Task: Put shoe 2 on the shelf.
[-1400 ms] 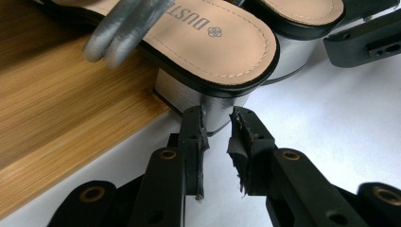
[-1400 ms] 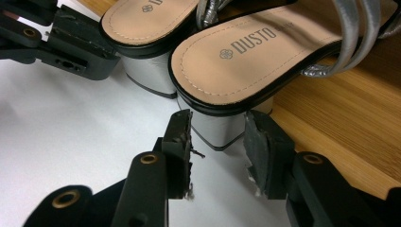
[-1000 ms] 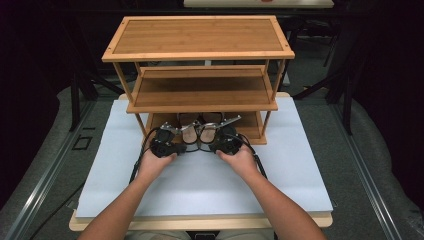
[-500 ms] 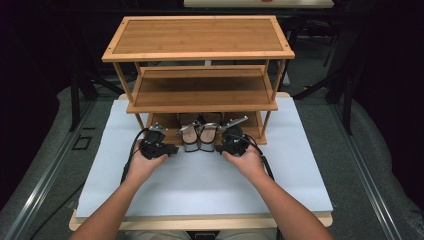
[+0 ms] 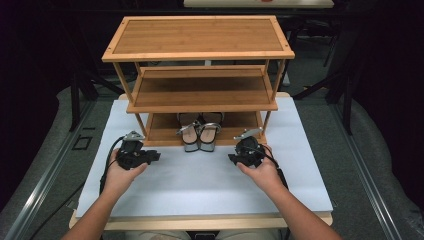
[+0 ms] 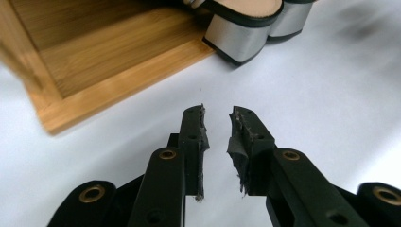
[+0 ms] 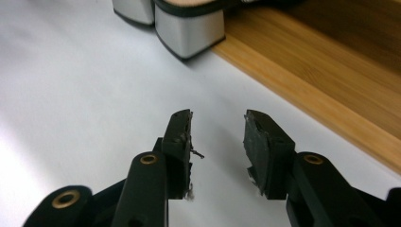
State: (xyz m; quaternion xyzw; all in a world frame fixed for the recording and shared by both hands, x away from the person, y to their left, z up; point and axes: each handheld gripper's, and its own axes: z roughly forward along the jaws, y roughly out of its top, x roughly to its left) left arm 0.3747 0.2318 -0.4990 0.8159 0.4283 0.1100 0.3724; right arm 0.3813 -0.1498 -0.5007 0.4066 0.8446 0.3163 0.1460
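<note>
Resting on the lowest shelf of the bamboo rack (image 5: 200,107), heels jutting over its front edge, the pair of sandals (image 5: 200,134) sits between and just ahead of both grippers. The left gripper (image 5: 150,157) and right gripper (image 5: 234,159) lie low on the white tabletop (image 5: 200,185), jaws narrowed with a gap, grasping nothing. Both hands have drawn apart from beside the shoes.

Lab: test table (image 5: 200,185), dark stands (image 5: 345,85)
</note>
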